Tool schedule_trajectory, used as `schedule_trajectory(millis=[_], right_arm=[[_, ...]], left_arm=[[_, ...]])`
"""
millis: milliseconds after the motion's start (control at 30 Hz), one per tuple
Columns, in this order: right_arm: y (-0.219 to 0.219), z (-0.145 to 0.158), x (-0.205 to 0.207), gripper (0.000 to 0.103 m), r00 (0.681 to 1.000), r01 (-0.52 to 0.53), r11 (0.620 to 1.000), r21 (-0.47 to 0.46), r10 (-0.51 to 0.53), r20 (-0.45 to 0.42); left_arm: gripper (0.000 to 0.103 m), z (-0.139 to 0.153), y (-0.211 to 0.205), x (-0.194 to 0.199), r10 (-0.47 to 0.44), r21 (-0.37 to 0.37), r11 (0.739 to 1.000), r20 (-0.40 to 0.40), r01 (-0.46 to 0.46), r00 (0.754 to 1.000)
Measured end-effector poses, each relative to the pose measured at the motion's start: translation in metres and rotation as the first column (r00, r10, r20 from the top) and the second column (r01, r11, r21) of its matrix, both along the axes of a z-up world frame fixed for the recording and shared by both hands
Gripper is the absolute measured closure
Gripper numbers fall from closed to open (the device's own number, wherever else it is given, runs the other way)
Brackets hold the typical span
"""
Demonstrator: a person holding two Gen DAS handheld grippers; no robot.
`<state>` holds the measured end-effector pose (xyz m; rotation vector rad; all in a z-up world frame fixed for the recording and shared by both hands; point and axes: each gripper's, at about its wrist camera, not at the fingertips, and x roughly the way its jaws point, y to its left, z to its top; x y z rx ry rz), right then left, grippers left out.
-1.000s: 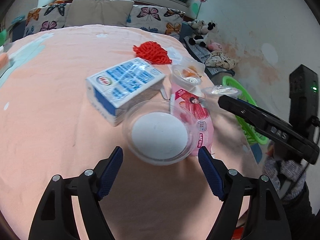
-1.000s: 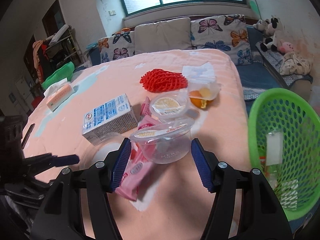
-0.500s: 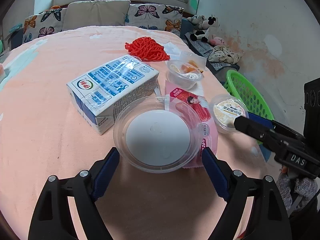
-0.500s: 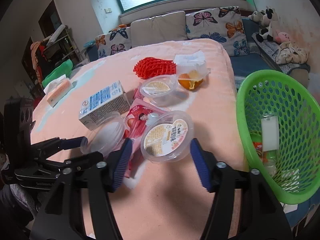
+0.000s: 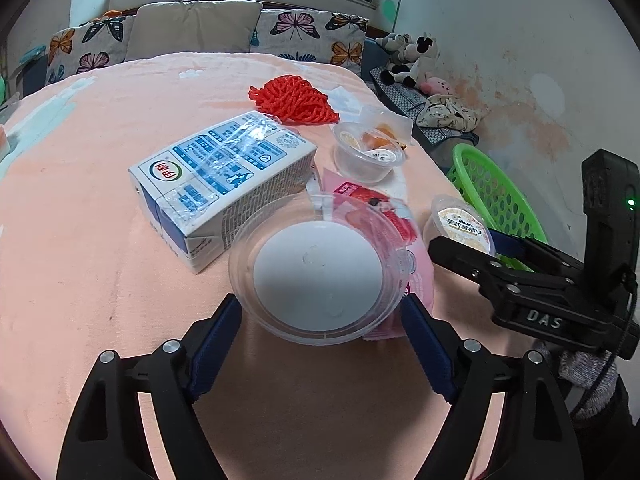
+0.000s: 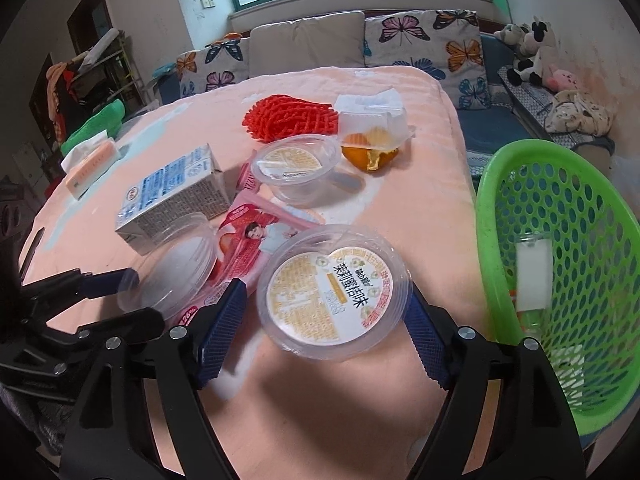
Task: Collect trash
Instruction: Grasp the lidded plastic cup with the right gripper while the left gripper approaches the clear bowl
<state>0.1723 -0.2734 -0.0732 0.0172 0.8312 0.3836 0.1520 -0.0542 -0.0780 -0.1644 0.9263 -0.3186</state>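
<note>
Now the right tool [image 6: 324, 320] (just widening) has released the labelled cup [image 6: 334, 294].

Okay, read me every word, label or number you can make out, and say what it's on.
"DAS": black body of the right claw.
"伊利": blue-and-white milk carton; the rest is too small.
"茉莉蜜桔味": round clear plastic cup's printed lid.
"26%": pink snack wrapper.

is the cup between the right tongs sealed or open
Sealed: the jelly cup still has its printed film lid flat across the rim, unlike the peeled-open cup farther back.
</note>
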Motion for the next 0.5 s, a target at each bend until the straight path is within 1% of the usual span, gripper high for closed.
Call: schedule_trajectory(millis=[33,100,200,300,500], right_arm=[[-0.001,0.0,0.001,0.037,1.0,0.002,1.0,0.0,-0.002,-0.003],[-0.003,-0.001,0.002,0.037,1.0,0.001,1.0,0.017,-0.001,-0.014],[-0.006,0.001,-0.003,0.037,1.0,0.003,1.0,0.02,-0.003,-0.005],[-0.01,0.007,-0.01,0.037,1.0,0.008,1.0,0.023,-0.008,0.009],[-0.027,0.02,-0.022,0.037,0.999,0.036,0.999,0.037,-0.037,0.035]], left_arm=[[0.023,0.0,-0.001,0.001,0.003,0.005,1.0,0.002,-0.003,1.0],[0.023,-0.001,-0.004,0.002,0.004,0.01,1.0,0.002,-0.004,1.0],[0.023,-0.001,-0.007,0.002,0.004,0.013,1.0,0.007,-0.004,1.0],[0.027,-0.001,-0.009,0.001,0.004,0.018,1.0,0.018,-0.004,1.0],[0.029,0.009,-0.01,-0.006,-0.017,0.003,1.0,0.05,0.017,0.999]])
